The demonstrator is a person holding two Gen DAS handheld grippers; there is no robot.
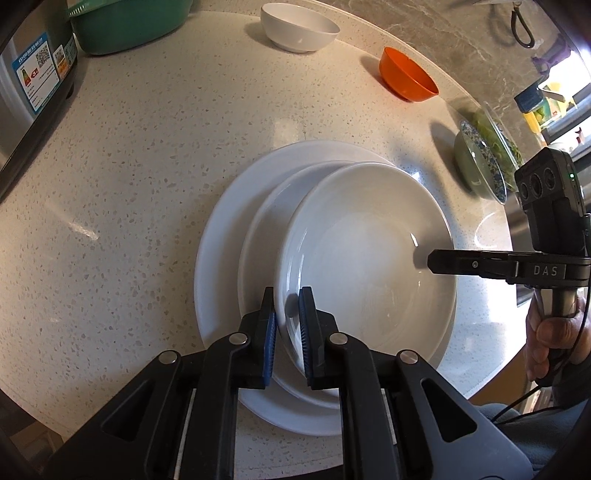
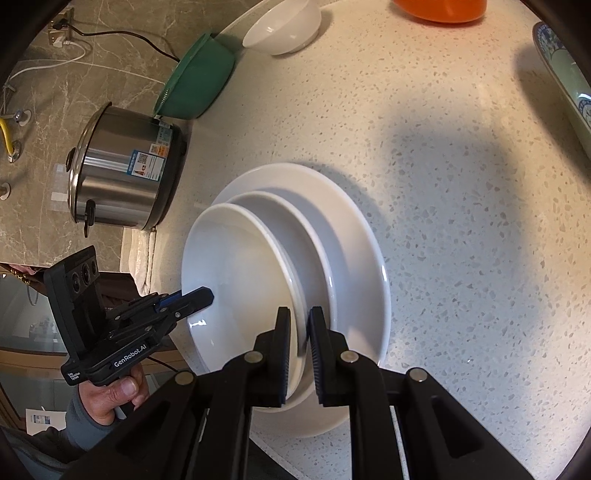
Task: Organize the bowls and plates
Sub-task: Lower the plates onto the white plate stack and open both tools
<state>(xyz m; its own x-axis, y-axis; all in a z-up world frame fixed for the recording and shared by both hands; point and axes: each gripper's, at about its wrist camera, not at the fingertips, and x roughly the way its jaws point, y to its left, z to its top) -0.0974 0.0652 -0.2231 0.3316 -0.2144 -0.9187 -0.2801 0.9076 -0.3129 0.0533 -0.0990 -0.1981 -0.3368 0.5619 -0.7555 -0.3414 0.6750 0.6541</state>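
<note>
1. Three white dishes sit stacked on the speckled counter (image 1: 147, 184): a large plate (image 1: 221, 229) at the bottom, a middle plate (image 1: 266, 221) on it, and a top deep plate (image 1: 369, 251) resting off-centre, shifted toward one side of the stack.
2. The left gripper (image 1: 287, 325) pinches the near rim of the top deep plate, one blue pad on each side of the rim, jaws nearly together.
3. The right gripper (image 2: 297, 347) grips the opposite rim of the same plate, its pads pressed close with the rim between them; in the left view it reaches in from the right edge.
4. A hand (image 2: 110, 398) holds the handle of the left gripper, seen low at the left of the right wrist view; the other hand (image 1: 546, 339) shows at the right edge of the left view.
5. A white bowl (image 1: 299, 27) stands well apart from the stack, at the far side of the counter.
6. An orange bowl (image 1: 408, 74) stands near it, also apart from the stack.
7. A patterned blue and green dish (image 1: 480, 162) sits near the counter's edge, tilted, beside the right gripper's side.
8. A green basin (image 2: 195, 81) lies at the counter's edge close to the white bowl.
9. A steel cooker pot (image 2: 125, 170) with a label stands just beside the stack, close to the left gripper's side; nothing lies between the stack and the bowls.
</note>
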